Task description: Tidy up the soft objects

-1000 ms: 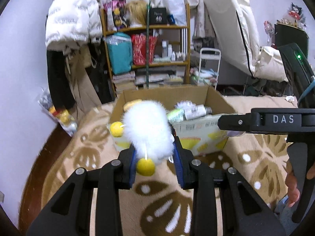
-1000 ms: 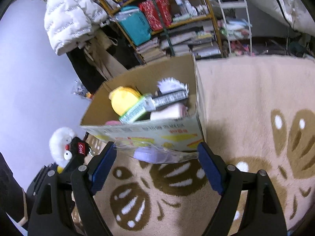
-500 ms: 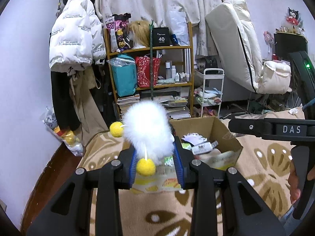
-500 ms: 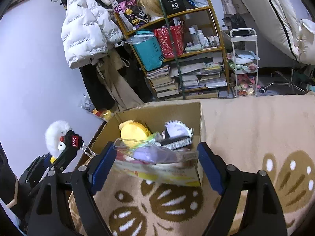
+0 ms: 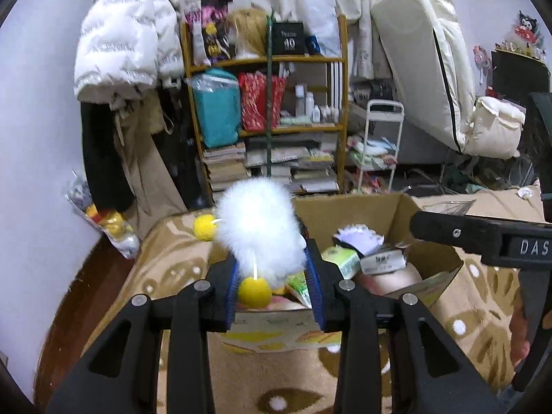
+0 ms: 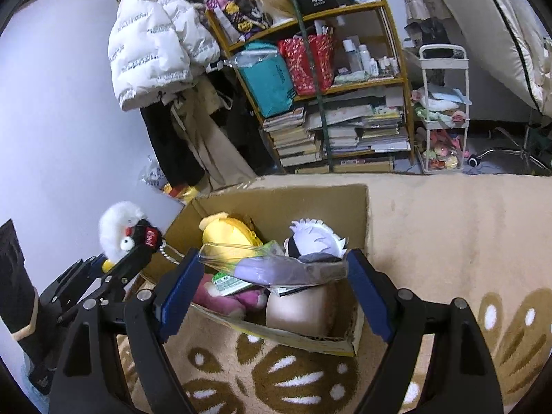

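Note:
My left gripper point(image 5: 274, 288) is shut on a fluffy white plush toy point(image 5: 260, 229) with yellow pom-pom feet, held above the near left corner of an open cardboard box point(image 5: 396, 207). The same toy shows at the left of the right wrist view point(image 6: 119, 229). My right gripper point(image 6: 272, 284) is shut on a clear plastic pouch point(image 6: 276, 264) with a purple-grey soft item inside, held over the box point(image 6: 276, 196). The box holds a yellow plush point(image 6: 229, 234), a white-haired plush point(image 6: 317, 239), a pink plush point(image 6: 227, 300) and a beige cushion point(image 6: 303, 310).
The box stands on a beige rug with brown leaf patterns point(image 6: 448, 241). Behind it are a wooden shelf of books and bags point(image 5: 269, 120), a hanging white puffer jacket point(image 5: 127, 51), a small white trolley point(image 6: 443, 110) and a leaning white mattress point(image 5: 427, 69).
Both grippers have risen and moved forward over the box. The pouch went from in front of the box wall to above its contents. The white toy now hangs over the box's near corner.

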Tool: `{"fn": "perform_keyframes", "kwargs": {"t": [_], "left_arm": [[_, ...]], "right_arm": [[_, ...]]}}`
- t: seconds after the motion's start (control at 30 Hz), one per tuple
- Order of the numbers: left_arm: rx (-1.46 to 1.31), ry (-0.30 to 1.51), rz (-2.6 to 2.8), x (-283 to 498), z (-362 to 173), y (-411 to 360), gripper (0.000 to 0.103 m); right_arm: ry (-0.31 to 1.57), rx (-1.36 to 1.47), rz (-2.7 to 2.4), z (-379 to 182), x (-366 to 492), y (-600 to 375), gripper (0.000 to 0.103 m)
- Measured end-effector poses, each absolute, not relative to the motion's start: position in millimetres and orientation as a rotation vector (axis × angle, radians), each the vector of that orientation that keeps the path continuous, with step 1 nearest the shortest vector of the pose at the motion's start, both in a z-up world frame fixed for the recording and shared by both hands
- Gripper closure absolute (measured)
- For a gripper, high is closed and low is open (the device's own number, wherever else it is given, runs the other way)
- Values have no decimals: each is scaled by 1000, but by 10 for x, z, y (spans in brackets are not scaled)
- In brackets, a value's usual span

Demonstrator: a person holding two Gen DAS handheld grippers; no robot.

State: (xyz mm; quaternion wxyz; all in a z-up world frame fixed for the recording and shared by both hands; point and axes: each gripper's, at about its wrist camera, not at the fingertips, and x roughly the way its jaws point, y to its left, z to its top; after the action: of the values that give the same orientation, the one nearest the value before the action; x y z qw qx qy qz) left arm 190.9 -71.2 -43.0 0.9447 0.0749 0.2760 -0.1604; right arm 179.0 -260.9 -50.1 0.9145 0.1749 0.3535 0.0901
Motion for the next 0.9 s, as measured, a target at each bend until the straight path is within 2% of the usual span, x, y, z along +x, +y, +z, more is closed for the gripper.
{"fn": "perform_keyframes", "kwargs": {"t": [0.1,0.17,0.33,0.5,0.63,0.77,0.9], "left_arm": [[159,585,-323,1932,-478,-741,62],[153,582,-319,1917,-484,-735,46],[139,580,-282,1892,-453,-655,39],[124,595,-248,1830,-388,-550,33],[122,574,-207,1704,-255,-453,22],[134,550,-167,1574,-124,-396,13],[164,541,-150,1460,0,-367,12]], "right_arm": [[749,350,197,-557,1815,-2559,15],[763,338,202,-590,1827,-2526,15],[781,326,205,-633,1836,-2481,14],[770,308,204,-608,1820,-2465,6],[761,296,198,-552,1782,-2469,5],[739,297,197,-431,1703,-2487,0],[713,302,195,-283,1588,-2514,0]]}}
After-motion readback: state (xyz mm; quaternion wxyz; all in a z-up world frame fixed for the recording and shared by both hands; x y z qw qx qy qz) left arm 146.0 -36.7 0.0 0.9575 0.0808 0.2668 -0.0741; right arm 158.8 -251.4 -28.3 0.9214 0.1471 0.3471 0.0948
